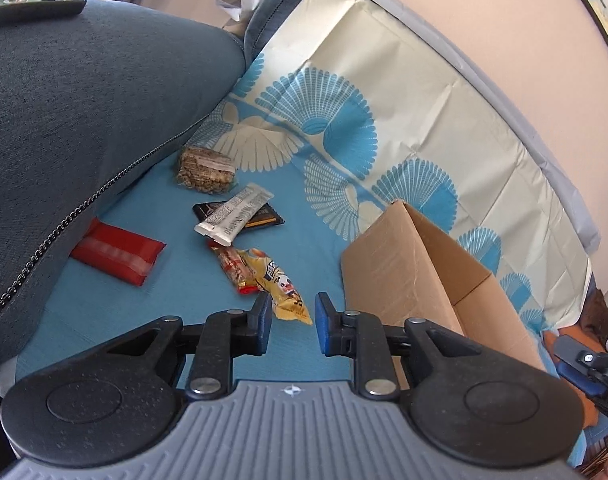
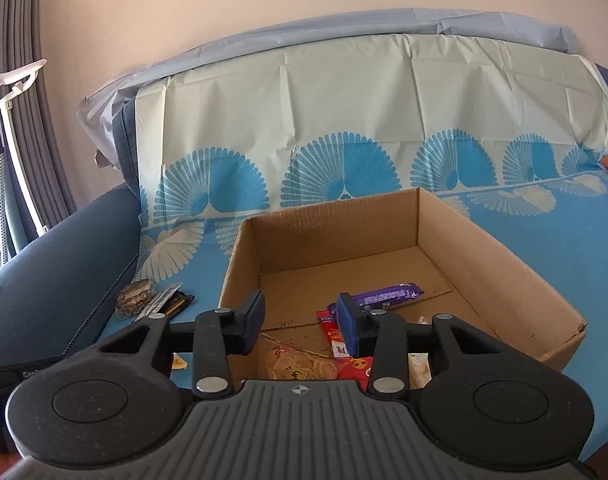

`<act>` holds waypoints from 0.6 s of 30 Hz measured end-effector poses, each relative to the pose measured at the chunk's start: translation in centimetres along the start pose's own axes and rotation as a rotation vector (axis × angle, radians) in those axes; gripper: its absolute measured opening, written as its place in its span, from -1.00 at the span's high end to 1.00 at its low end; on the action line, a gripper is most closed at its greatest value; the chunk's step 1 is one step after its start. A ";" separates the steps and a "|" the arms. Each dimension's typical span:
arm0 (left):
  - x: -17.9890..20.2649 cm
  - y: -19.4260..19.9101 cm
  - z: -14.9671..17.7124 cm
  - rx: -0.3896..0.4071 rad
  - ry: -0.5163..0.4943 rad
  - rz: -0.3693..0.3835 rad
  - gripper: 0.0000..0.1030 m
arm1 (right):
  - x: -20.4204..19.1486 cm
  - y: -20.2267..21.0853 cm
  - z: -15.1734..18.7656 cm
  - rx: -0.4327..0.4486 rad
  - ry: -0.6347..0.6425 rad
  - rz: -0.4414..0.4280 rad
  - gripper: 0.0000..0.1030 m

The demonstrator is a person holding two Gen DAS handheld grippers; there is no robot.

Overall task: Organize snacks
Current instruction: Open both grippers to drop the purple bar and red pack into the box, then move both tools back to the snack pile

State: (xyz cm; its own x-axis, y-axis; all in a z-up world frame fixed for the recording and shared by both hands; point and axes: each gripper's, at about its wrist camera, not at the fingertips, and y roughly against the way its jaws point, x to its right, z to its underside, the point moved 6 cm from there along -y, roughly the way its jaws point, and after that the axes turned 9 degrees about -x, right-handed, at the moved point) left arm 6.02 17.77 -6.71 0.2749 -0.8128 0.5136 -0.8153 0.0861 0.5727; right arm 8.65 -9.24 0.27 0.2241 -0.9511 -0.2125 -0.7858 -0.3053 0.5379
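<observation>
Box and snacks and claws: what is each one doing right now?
Cardboard box: open on top, partly filled.
Purple bar: lying inside the box.
Yellow packet: outside the box, on the blue cover.
Red packet: outside, lying flat.
White wrapper: lying across a dark packet.
Left claw: open, empty.
Right claw: open, empty, over the box.

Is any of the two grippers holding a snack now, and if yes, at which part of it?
No, nothing is held. The left gripper is open and empty, just short of the yellow snack packet. The right gripper is open and empty over the cardboard box.
</observation>
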 end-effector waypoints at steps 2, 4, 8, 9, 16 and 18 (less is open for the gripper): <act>-0.3 -0.3 -0.2 -0.009 0.018 0.004 0.51 | -0.7 0.6 -0.4 0.000 0.002 -0.008 0.18; -0.7 -0.8 -0.2 -0.023 0.035 0.009 0.51 | -1.3 0.8 -0.4 -0.011 -0.010 -0.024 0.18; -1.6 -1.2 -0.7 -0.033 0.079 0.017 0.51 | -3.3 0.5 -0.4 -0.037 -0.027 -0.071 0.15; -1.8 -1.4 -0.8 -0.032 0.088 0.017 0.51 | -4.2 0.3 -0.4 -0.046 -0.022 -0.090 0.15; -3.3 -2.4 -1.4 -0.038 0.111 -0.007 0.51 | -9.9 -1.4 1.1 -0.110 0.046 -0.216 0.15; -3.7 -2.5 -1.5 -0.036 0.120 -0.015 0.51 | -10.6 -2.0 1.8 -0.130 0.059 -0.229 0.15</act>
State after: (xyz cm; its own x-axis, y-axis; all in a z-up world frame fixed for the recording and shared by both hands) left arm 7.77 21.41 -9.12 0.3481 -0.7392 0.5765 -0.7925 0.0964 0.6022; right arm 6.80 1.49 -0.03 0.4239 -0.8565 -0.2945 -0.6309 -0.5125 0.5825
